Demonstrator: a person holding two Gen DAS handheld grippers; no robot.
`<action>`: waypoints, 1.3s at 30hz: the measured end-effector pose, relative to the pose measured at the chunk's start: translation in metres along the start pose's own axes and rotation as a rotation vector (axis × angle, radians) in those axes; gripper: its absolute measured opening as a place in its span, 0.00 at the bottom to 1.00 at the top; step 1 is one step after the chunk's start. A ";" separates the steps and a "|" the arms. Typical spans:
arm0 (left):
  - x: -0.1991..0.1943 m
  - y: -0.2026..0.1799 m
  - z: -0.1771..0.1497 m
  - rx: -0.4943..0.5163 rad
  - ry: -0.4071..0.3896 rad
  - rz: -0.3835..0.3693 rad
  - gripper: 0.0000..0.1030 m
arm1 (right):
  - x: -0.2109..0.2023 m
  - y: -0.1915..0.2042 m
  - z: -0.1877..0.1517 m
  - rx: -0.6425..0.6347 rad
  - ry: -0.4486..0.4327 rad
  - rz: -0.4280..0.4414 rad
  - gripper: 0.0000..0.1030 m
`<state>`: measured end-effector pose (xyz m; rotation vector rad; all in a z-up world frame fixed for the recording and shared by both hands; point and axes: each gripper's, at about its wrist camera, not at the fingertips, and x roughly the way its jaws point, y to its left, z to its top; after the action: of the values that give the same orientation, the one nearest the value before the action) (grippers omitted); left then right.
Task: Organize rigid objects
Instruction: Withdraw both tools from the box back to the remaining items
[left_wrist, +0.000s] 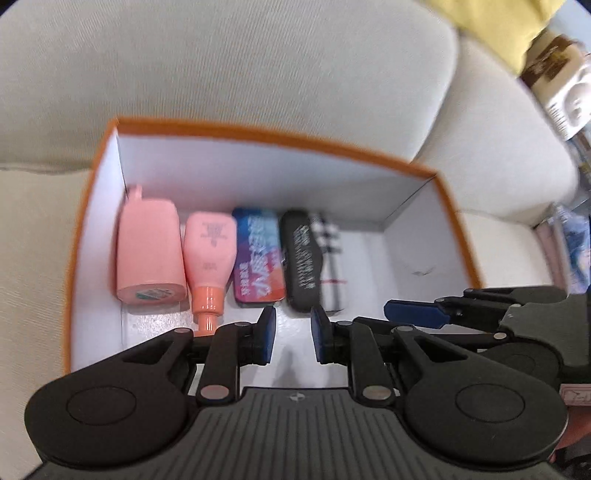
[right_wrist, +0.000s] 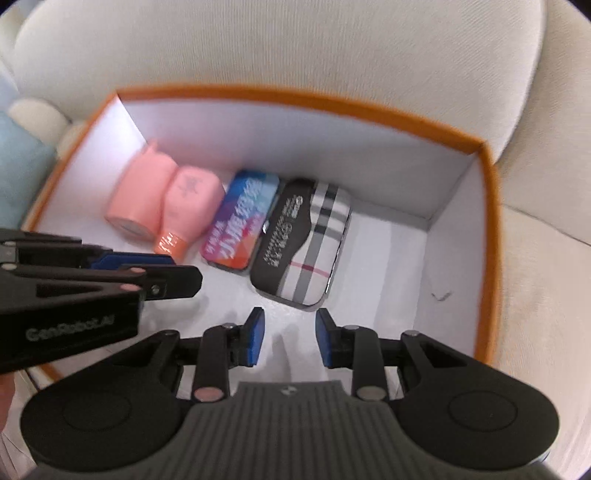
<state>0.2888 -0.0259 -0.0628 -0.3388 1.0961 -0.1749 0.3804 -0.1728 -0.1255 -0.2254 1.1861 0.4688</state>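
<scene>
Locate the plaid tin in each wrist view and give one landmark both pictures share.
Left wrist view: the plaid tin lies right of centre in the orange-rimmed box, last in the row, smeared by blur.
Right wrist view: the plaid tin lies at centre, just above the fingertips.
Shared landmark: the colourful blue-and-red tin, its left neighbour.

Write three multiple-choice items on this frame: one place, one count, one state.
1. Where do the objects lie? A. on the floor B. on a shelf C. inside the orange-rimmed box
2. How many objects lie there? A. four B. two C. six
3. The pink bottle is: A. upright B. lying on its side C. uncapped
Answers: 1 C, the box's white walls surround them; 2 A, pink canister, pink bottle, colourful tin, plaid tin; 3 B, its orange cap points along the box floor.
</scene>
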 end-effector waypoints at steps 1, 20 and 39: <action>-0.011 -0.001 -0.003 0.007 -0.024 -0.002 0.21 | -0.010 0.001 -0.004 0.010 -0.039 -0.003 0.33; -0.093 0.006 -0.096 0.014 -0.127 0.007 0.21 | -0.110 0.034 -0.135 0.199 -0.351 -0.006 0.35; -0.051 0.011 -0.162 0.067 -0.080 0.092 0.45 | -0.062 0.046 -0.219 0.329 -0.250 -0.054 0.46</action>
<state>0.1214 -0.0297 -0.0904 -0.2329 1.0219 -0.1150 0.1578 -0.2359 -0.1446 0.0836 0.9919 0.2407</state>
